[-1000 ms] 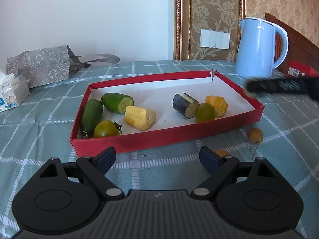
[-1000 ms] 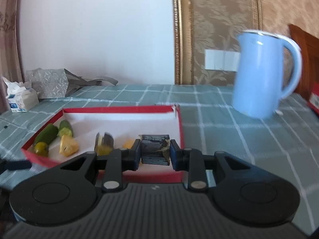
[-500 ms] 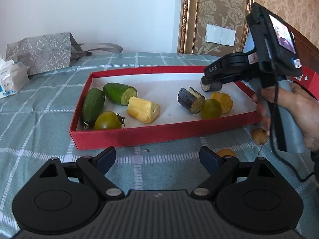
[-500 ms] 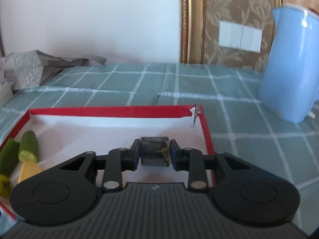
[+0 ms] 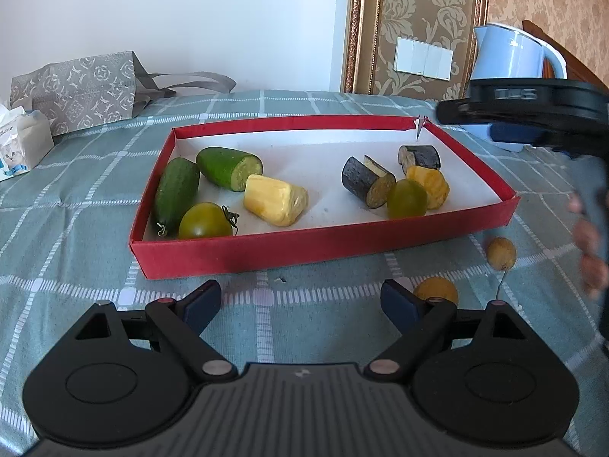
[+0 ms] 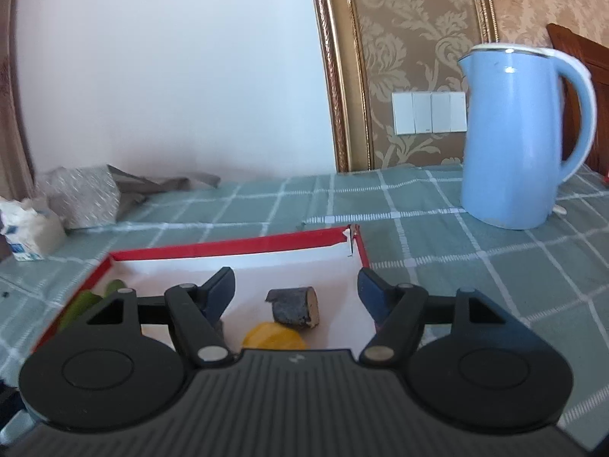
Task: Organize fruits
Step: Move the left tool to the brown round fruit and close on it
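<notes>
Just let go: right gripper [image 6: 295, 289] jaws freshly spread, dark eggplant piece [image 6: 295, 307] lying free in the red tray [image 5: 323, 245], near its torn corner. Back out level, clear of the rim. Next, probably the small yellow fruit [image 5: 435, 289] just outside the tray's near wall, beside the wide-open, empty left gripper [image 5: 300, 301].

The left claw [image 5: 300, 302] points forward and somewhat downward, its two blue-tipped fingers [image 5: 201, 304] spread wide with nothing between them. The right claw [image 6: 296, 287] also tilts slightly downward; its jaws have just been opening and now stand apart, their pads pressing on nothing. Seen from the left wrist camera, the right claw's black body reaches in from the right edge, blurred, and a person's hand [image 5: 588, 243] grips its handle, with only a few fingertips visible at the frame's edge.
</notes>
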The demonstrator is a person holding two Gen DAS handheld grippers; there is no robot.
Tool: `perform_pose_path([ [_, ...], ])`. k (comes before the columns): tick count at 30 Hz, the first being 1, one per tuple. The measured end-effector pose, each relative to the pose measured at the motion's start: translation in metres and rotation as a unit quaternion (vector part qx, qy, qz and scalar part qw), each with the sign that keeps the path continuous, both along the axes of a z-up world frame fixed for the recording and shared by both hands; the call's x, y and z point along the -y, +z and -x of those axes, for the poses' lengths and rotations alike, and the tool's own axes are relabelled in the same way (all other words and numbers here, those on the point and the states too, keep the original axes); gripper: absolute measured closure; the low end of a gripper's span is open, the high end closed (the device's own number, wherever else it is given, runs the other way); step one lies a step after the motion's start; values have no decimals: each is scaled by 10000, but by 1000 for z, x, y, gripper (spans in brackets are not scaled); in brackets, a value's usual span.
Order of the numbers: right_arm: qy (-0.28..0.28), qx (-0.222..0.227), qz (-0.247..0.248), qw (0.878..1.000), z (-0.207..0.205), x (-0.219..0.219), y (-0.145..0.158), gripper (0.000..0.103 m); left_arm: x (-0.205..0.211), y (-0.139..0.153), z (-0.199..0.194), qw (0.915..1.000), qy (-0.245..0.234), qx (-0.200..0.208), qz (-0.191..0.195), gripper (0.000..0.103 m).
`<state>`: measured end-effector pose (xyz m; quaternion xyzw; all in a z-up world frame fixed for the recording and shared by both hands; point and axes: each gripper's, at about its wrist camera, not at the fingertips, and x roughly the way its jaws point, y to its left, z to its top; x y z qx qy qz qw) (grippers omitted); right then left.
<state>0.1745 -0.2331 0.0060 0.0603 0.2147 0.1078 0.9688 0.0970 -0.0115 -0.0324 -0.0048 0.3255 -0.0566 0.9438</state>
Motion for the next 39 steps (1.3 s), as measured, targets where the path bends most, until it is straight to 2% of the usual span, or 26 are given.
perform_pose_path([
  [3,-17,236,-11,9997,23,10,1,34,0,-1,1,10000,24,18,-30,12],
  [4,6,261,19,9997,29,13,0,28,0,-1,1,10000,27,11,-27,12],
  [5,22,283,49,9996,35,15,-1,18,0,-1,1,10000,33,8,-18,12],
  [7,-64,358,75,9993,47,22,-6,8,0,-1,1,10000,38,14,-16,12],
  [10,-215,556,-274,9978,69,41,-12,0,-1,-1,1,10000,54,38,-2,12],
  [15,-400,738,-574,9948,89,65,-13,0,-2,1,3,9999,47,107,-6,12],
  [20,-670,719,254,9948,93,59,-18,0,0,1,5,9998,-96,134,85,12],
  [22,-637,675,249,9954,93,58,-17,0,5,4,10,9993,-228,290,68,12],
  [24,-688,667,156,9953,95,59,-16,0,12,4,15,9984,-341,442,-104,12],
  [27,-780,584,613,9934,93,49,-18,0,19,4,17,9974,-379,556,-248,12],
  [29,-740,528,904,9918,91,42,-18,0,20,4,17,9975,-376,558,-201,12],
  [33,-797,682,732,9918,95,47,-15,0,19,5,17,9972,-528,537,10,11],
  [39,-896,298,229,9953,87,65,-19,0,25,7,24,9952,-686,700,-62,11],
])
